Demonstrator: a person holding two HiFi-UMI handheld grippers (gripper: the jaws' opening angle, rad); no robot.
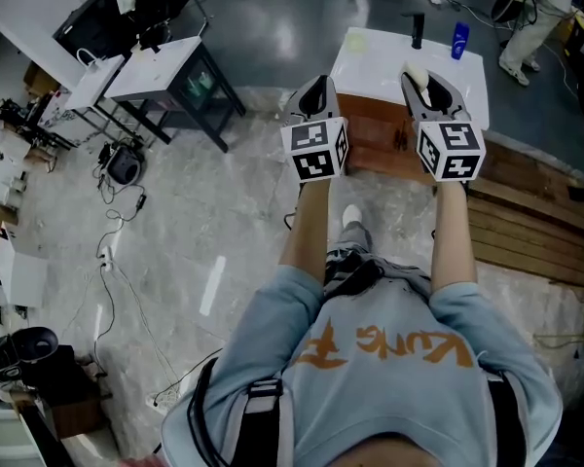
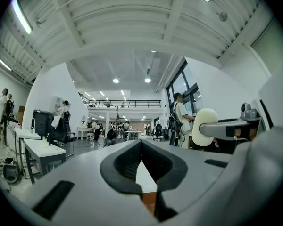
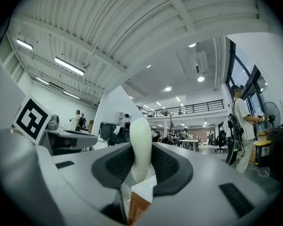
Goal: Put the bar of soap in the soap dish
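Right gripper (image 1: 419, 78) has its jaws partly open and clamped on the bar of soap (image 1: 416, 73); in the right gripper view the pads press on both flat sides of the cream bar (image 3: 140, 140), which stands on edge and sticks up past the jaw tips (image 3: 140, 160); the soap is therefore in the air, over the near right part of a white table top (image 1: 370, 71), and touches nothing but the pads; the left gripper view shows the same bar (image 2: 203, 126) off to its right, held out level. Left gripper (image 1: 317, 88) is beside it, well apart; its fingertips meet at the far end and nothing is between them (image 2: 140, 157), with only the white top showing through the slit behind. Each gripper carries a marker cube (image 1: 316, 149) near the hand. The table has a brown wooden front (image 1: 370, 139); at the back of the top are a blue bottle (image 1: 459, 39) and a dark upright fixture (image 1: 418, 29); a pale flat thing (image 1: 358, 39) lies at the far left corner, too small to make out. Another person (image 1: 530, 13) is beyond the table.
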